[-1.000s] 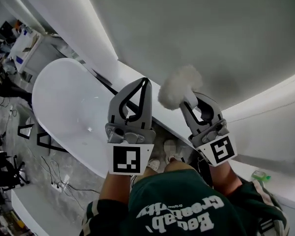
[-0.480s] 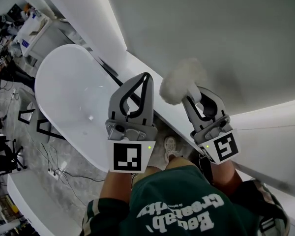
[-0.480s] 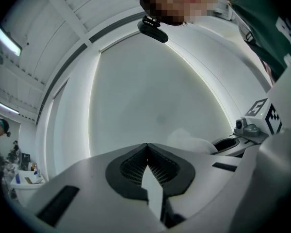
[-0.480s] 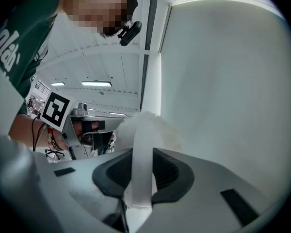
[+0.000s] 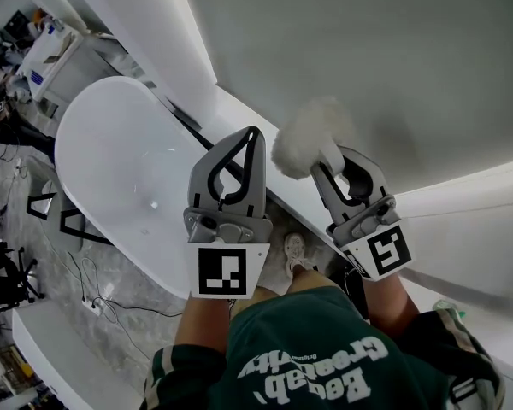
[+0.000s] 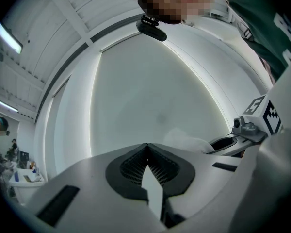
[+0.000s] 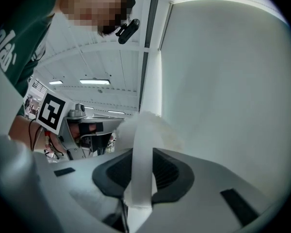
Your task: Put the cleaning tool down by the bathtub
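Note:
The cleaning tool is a fluffy white duster head [image 5: 308,139] on a flat white handle [image 7: 143,164]. My right gripper [image 5: 332,161] is shut on that handle, and the head sticks out past its tips towards the grey wall. In the right gripper view the fluffy head [image 7: 148,125] rises just beyond the jaws. My left gripper [image 5: 255,132] hangs beside it, shut with nothing between its pads [image 6: 146,145]. Both are held above the white ledge [image 5: 239,114] that runs along the white oval bathtub [image 5: 111,169], which lies below and to the left.
A grey wall [image 5: 368,58] stands close ahead. The person's shoes [image 5: 295,253] rest on the floor between tub and ledge. Cables [image 5: 94,289] trail on the floor at lower left. Desks and equipment [image 5: 34,58] fill the far left. A small green item [image 5: 449,310] sits at right.
Both grippers have shifted a little over the ledge, side by side. The right one keeps its hold on the handle and the left one stays shut.

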Demonstrator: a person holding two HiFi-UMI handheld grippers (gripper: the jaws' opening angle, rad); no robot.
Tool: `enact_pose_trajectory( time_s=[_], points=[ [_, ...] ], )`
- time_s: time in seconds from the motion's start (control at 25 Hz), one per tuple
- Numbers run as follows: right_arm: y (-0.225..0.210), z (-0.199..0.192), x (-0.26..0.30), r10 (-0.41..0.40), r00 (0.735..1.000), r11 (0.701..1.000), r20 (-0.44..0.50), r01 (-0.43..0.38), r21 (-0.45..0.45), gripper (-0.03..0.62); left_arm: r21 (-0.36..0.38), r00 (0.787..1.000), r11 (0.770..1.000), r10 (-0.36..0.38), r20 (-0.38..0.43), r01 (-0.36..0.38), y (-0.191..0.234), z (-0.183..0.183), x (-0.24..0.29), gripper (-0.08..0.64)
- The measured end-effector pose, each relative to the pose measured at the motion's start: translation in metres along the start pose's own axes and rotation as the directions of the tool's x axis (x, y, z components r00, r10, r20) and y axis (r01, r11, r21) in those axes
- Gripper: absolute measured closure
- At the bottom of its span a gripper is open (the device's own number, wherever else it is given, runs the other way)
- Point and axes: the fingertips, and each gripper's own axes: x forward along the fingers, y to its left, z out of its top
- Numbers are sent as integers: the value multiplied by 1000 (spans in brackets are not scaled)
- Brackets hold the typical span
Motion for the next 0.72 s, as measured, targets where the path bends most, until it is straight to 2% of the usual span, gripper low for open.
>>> enact_pose_trajectory(
  time_s=[0.28,0.52,0.72],
  points=[
    [1,-15,13,25,999,999,-36,-24,28,497,5,999,1000,16,-29,-16,7,-13,-3,554],
    [3,-54,38,72,989,997,-126,-69,32,499,-32,997,999,40,-68,-42,16,-44,-2,554],
    [-2,-94,58,80,973,996,-217,-69,59,499,-50,993,996,70,-92,-75,23,-67,-3,554]
  ],
)
